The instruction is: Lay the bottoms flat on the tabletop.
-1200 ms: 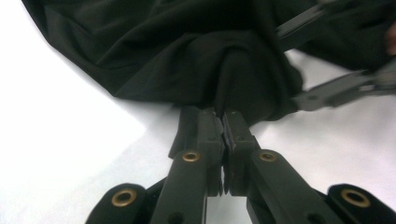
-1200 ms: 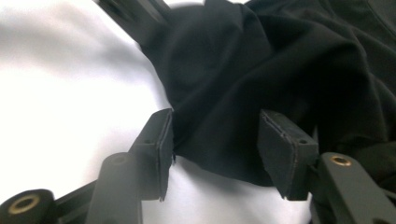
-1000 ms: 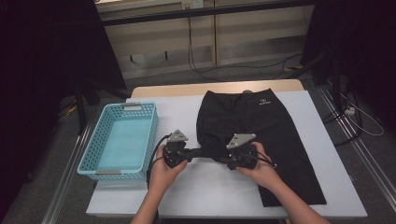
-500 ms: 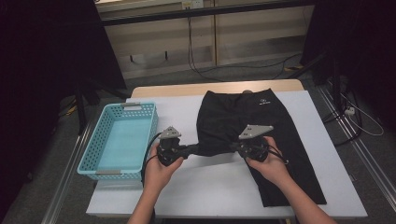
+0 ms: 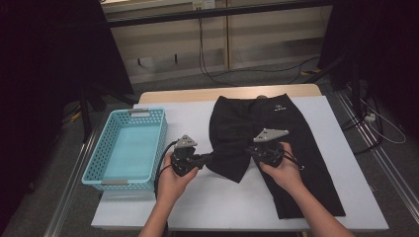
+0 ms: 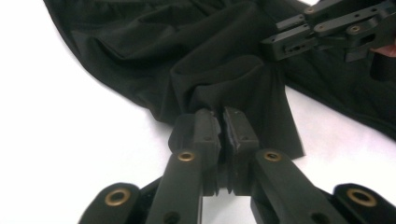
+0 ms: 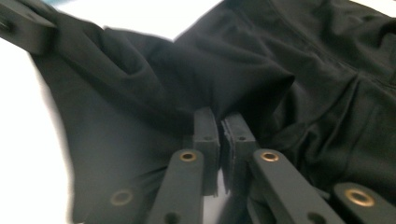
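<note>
A: White covers the tabletop, and on it lies a pair of black trousers, waistband at the far edge with a small pale logo, one leg running toward the near right corner. The other leg is doubled up, its hem lifted toward the middle of the tabletop.

B: And the blue basket?

A: Light blue plastic mesh, on the left side, just beside the trousers but not touching them.

B: What are the hands doing?

A: The left gripper has its jaws clenched on a pinch of the folded leg's fabric near the hem. The right gripper is likewise clamped on a fold of the same cloth, a little farther along that hem. In the high view the left gripper and right gripper sit near each other over that leg.

B: How would you expect the cloth to behave?

A: Soft, thin and light, I'd judge; it drapes and creases wherever it's pinched, so it will sag between the two holds. Grasping at the hem's two corners should keep the edge taut. The smooth weave might slip from a shallow bite.

B: The room?

A: Dim. Grey floor, cables trailing across it, pale cabinets behind, dark drapes at both sides.
</note>
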